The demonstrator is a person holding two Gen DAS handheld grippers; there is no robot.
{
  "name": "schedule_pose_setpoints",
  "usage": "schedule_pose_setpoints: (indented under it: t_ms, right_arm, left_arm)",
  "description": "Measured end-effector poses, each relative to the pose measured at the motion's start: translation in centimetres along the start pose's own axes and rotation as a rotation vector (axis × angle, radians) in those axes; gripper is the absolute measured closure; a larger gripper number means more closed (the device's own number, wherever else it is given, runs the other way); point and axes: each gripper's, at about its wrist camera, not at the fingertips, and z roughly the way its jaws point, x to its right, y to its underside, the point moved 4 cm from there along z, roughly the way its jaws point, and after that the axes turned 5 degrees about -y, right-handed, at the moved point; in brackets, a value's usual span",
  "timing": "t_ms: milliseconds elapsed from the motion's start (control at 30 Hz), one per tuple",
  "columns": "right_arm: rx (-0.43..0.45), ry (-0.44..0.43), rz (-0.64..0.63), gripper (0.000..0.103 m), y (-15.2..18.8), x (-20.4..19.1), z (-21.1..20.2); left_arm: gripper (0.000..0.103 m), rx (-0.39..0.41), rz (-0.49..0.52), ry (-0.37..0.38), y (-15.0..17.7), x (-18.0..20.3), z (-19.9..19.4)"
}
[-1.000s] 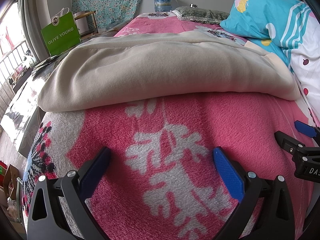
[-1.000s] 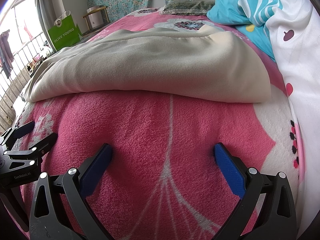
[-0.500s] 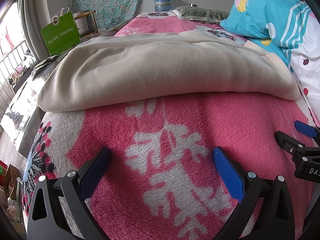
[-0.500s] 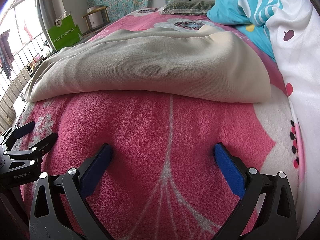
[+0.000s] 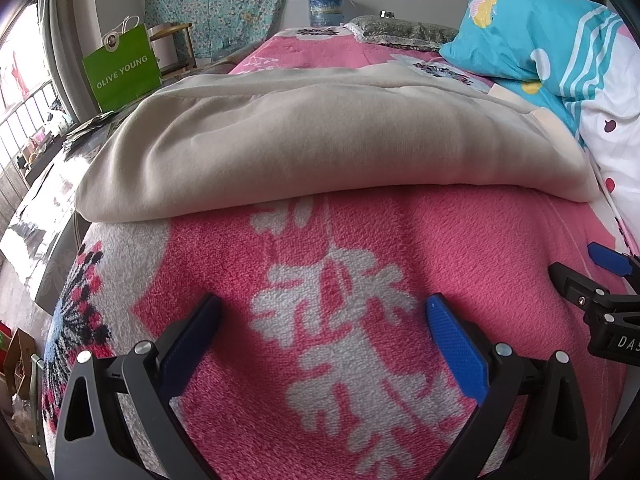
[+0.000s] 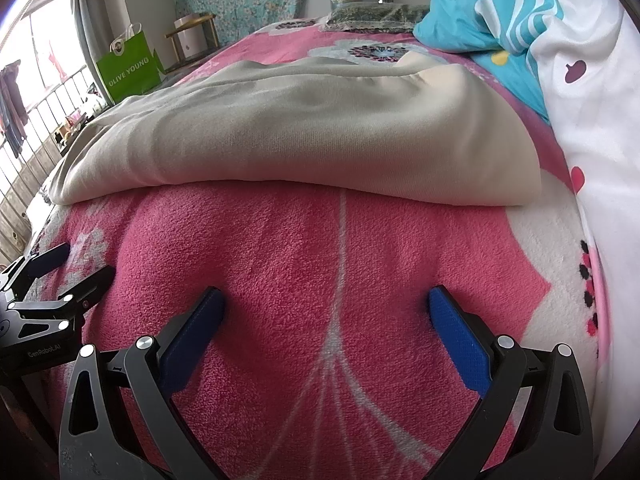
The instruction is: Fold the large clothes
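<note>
Pink floral blanket (image 5: pixel 460 240) is covering the bed, with one folded beige garment (image 5: pixel 320 148) lying across it.
Only the left view is showing a cardboard box (image 5: pixel 18 356) on the floor; both are showing one green bag (image 6: pixel 128 70). Two grippers, left gripper (image 5: pixel 320 312) and right gripper (image 6: pixel 326 308), are hovering low with jaws spread wide, empty, just short of the garment.
</note>
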Motion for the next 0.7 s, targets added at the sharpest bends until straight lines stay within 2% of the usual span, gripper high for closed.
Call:
schedule_pose_setpoints:
  t_ms: [700]
  right_arm:
    - [-0.006,-0.002,0.004,0.005,0.11,-0.01,-0.2]
  left_arm:
    - [0.004,0.005,0.002,-0.003,0.04,0.11,0.0]
